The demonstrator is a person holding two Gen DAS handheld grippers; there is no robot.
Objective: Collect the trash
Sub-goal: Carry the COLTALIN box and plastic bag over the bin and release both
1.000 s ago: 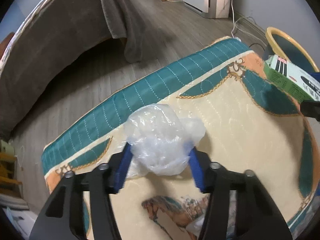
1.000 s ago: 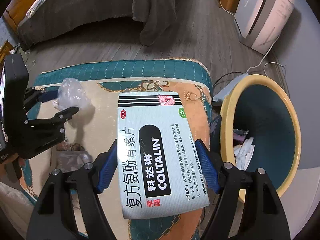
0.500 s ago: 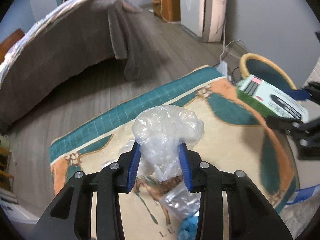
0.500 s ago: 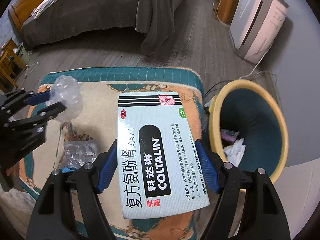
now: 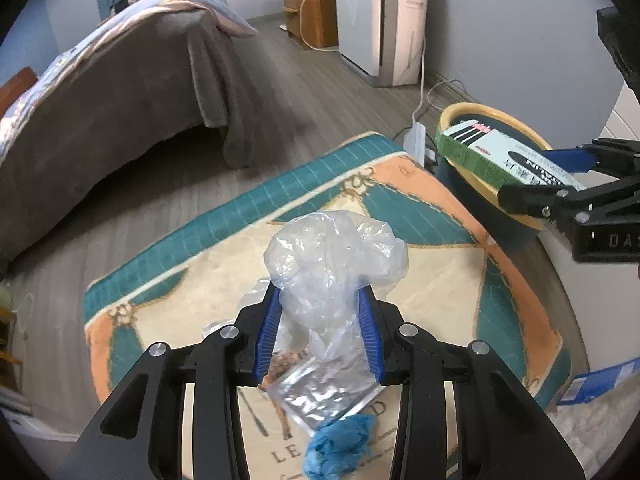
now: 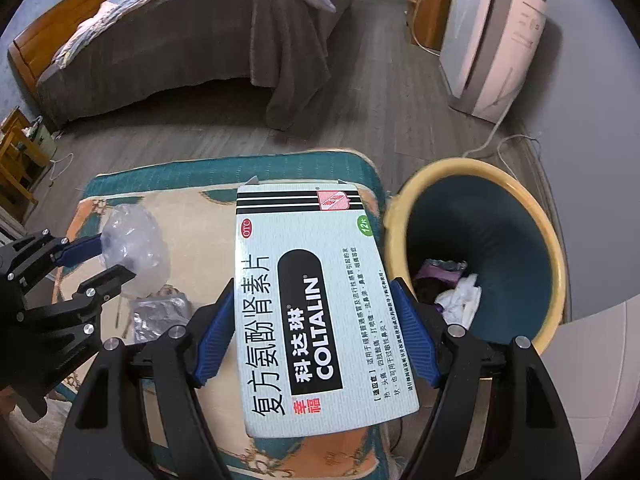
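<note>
Two grippers are loaded as I watch. On my left, the left gripper (image 5: 320,312) has its blue pads clamped on a crumpled clear plastic bag (image 5: 334,256), held above the teal-and-cream patterned mat (image 5: 432,264). Beneath it lie a silver foil blister pack (image 5: 324,394) and a blue crumpled wad (image 5: 340,446). Further right, my right gripper (image 6: 312,328) pinches a white Coltalin medicine box (image 6: 316,304) just beside the yellow-rimmed teal trash bin (image 6: 476,240), which holds some scraps.
</note>
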